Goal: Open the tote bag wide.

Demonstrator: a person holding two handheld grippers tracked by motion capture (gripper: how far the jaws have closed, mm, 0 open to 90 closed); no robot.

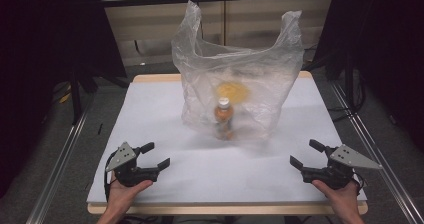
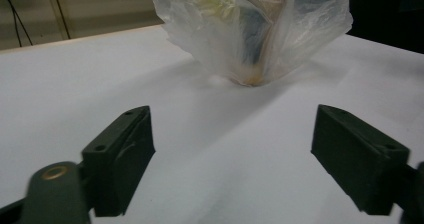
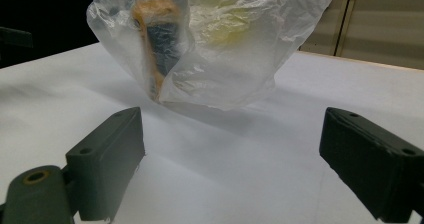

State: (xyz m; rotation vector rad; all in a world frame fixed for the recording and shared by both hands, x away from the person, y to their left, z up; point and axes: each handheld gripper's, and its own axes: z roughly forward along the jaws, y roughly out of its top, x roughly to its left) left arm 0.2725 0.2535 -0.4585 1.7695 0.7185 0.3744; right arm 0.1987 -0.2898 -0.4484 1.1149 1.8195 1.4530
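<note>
A clear plastic bag (image 1: 235, 74) stands upright in the middle of the white table (image 1: 165, 114), handles up. Inside it an orange bottle (image 1: 223, 118) with a white cap stands near the front, and something yellow (image 1: 231, 90) lies behind it. The bag (image 2: 250, 29) and the bottle (image 3: 157, 44) inside it also appear ahead of the gripper views' jaws. My left gripper (image 1: 154, 155) rests near the table's front left, open and empty. Near the front right my right gripper (image 1: 306, 154) is open too, with nothing between its fingers. Both point toward the bag, well short of it.
The table's wooden front edge (image 1: 225, 209) runs just beyond the person's hands. Metal rails (image 1: 60, 159) flank the table on both sides. Dark stands and curtains rise at the left and right; a wall lies behind.
</note>
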